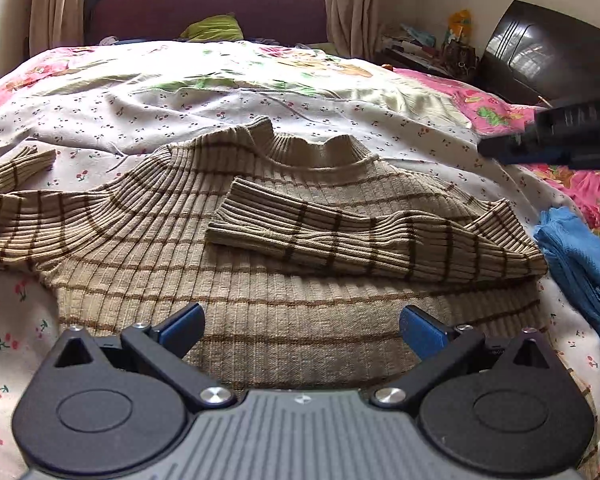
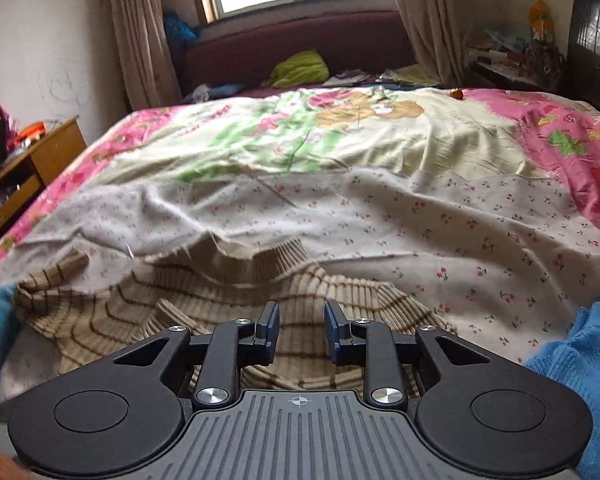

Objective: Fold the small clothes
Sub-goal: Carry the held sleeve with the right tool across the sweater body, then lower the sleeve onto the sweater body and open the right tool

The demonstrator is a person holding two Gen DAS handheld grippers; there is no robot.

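Note:
A beige ribbed sweater with brown stripes (image 1: 284,280) lies flat on the bed, collar away from me. Its right sleeve (image 1: 340,232) is folded across the chest; its left sleeve (image 1: 16,200) stretches out to the left. My left gripper (image 1: 302,326) is open and empty, hovering over the sweater's lower hem. My right gripper (image 2: 302,330) is partly open and empty, just above the sweater (image 2: 228,308) near its right shoulder. It shows as a dark shape at the right edge of the left wrist view (image 1: 556,136).
A folded blue garment (image 1: 580,256) lies on the bed to the sweater's right, also in the right wrist view (image 2: 580,380). The bed has a cherry-print sheet (image 1: 180,120) and a floral quilt (image 2: 300,136). A wooden cabinet (image 2: 24,172) stands left, a dark headboard (image 1: 548,48) right.

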